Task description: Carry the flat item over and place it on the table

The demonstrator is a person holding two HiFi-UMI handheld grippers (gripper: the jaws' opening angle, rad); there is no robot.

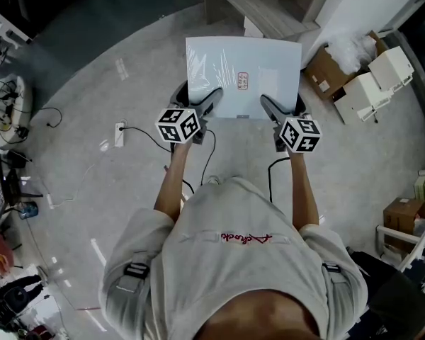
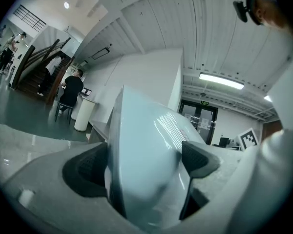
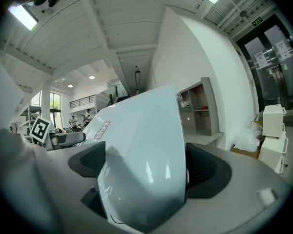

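Note:
The flat item [image 1: 244,69] is a pale, glossy pack in clear wrap with a small red label, held level in front of the person above the floor. My left gripper [image 1: 198,105] grips its near left edge and my right gripper [image 1: 283,108] its near right edge. In the left gripper view the flat item [image 2: 146,150] fills the gap between the dark pads [image 2: 85,167]. In the right gripper view the flat item [image 3: 141,165] likewise sits wedged between the pads [image 3: 205,172]. Both grippers are shut on it with the jaws wide apart.
A light wooden table [image 1: 258,2] stands just beyond the item. Cardboard and white boxes [image 1: 372,83] are stacked on the floor at the right. A power strip [image 1: 120,133] and cables lie on the grey floor at the left, near cluttered gear [image 1: 7,105].

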